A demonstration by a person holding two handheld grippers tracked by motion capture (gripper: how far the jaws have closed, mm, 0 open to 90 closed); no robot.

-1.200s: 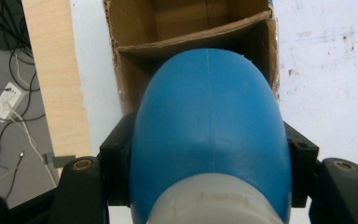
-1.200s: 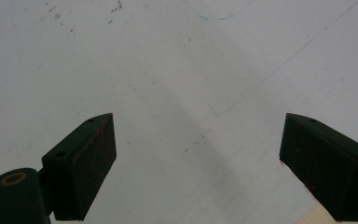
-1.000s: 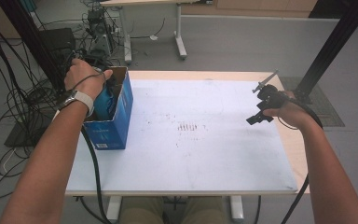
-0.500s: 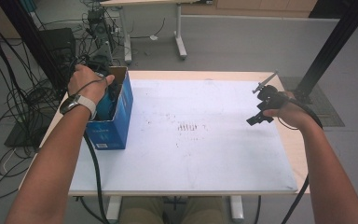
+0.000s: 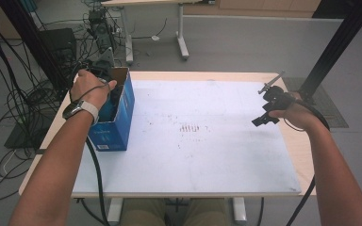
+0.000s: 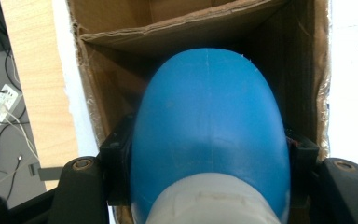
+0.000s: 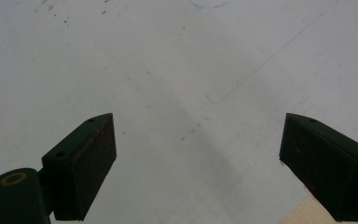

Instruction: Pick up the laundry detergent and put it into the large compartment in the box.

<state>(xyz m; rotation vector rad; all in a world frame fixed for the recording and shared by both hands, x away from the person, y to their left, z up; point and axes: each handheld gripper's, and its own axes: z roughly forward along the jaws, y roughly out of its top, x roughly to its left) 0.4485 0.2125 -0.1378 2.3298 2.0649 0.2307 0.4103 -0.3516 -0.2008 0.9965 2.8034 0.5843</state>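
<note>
The left gripper [image 6: 205, 186] is clamped on a blue rounded object [image 6: 209, 135], one jaw on each side of it. The object's long axis runs along the jaws, and its rounded end points down into the open cardboard box [image 6: 279, 51] at the table's [image 5: 207, 75] left edge. The right gripper [image 7: 198, 163] hovers over the white table mat [image 7: 168, 56], jaws wide apart and holding nothing.

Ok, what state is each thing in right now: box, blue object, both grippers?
Cardboard box: upright, top open, at the table's left edge.
Blue rounded object: inside the box, clamped.
Left gripper: shut on the blue rounded object.
Right gripper: open, nothing between its jaws, over the white mat.
</note>
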